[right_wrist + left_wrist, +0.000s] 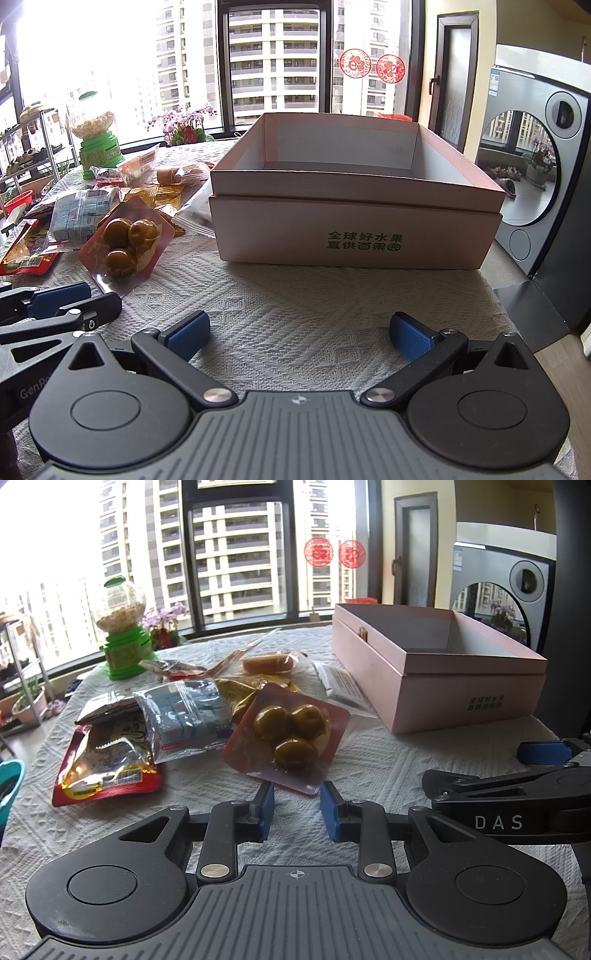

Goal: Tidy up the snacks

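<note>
1. hovering low over the bench (pixel 369 760), the left gripper (pixel 297 808) has its blue pads parted by a narrow gap with nothing between them; it is released, and its tips sit just short of the near corner of the red pack of green fruits (pixel 291 734).
2. the right gripper (pixel 298 334) is spread wide and empty over bare cloth, aimed at the front wall of the pink box (pixel 354 229). that looks like a waiting pose, kept clear of the left side's work.
3. the snacks lie in a loose heap on the left half of the bench, well apart from the box interior: the red pack nearest, a clear bag of grey-blue cubes (pixel 192 716) behind it, a red and yellow crinkled packet (pixel 107 768) further left, a wrapped bun (pixel 269 664) at the back, and a white sachet (pixel 341 686) just beside the box wall.
4. the box stands open, nested on what seems to be its own lid, and what shows of its inside is empty, so sorting appears not yet begun.
5. a green candy dispenser (pixel 123 627) stands at the far edge near the window; whether it belongs to the task i cannot tell.
6. judging by the layout, the red pack is the likely first pick; its flat, slick film may slip, so a corner or edge grip seems sensible.
</note>
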Demonstrator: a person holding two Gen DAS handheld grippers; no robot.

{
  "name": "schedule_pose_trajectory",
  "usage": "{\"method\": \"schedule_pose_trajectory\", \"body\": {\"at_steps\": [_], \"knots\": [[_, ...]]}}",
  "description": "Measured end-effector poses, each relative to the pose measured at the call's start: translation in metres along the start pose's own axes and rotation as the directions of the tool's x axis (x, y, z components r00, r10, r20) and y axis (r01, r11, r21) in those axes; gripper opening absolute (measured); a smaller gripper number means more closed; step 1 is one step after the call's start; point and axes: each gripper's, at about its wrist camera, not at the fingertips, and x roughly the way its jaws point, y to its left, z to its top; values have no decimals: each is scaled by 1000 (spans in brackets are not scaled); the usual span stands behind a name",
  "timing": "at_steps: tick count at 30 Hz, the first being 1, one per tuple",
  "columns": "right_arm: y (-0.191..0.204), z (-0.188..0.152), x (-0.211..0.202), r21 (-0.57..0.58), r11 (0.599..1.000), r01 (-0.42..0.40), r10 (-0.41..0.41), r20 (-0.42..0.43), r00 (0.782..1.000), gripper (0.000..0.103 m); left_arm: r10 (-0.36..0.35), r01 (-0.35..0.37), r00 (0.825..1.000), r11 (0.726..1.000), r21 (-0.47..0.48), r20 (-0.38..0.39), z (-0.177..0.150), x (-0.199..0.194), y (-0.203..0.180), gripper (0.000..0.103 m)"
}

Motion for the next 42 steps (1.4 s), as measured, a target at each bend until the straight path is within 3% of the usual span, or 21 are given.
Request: {"method": "schedule_pose_trajectory", "body": {"at_steps": [42], "knots": [[0, 0, 0, 0, 1000, 0, 0, 0, 1000, 103, 4, -4, 1000, 1000, 3, -2, 1, 3, -3, 32]]}}
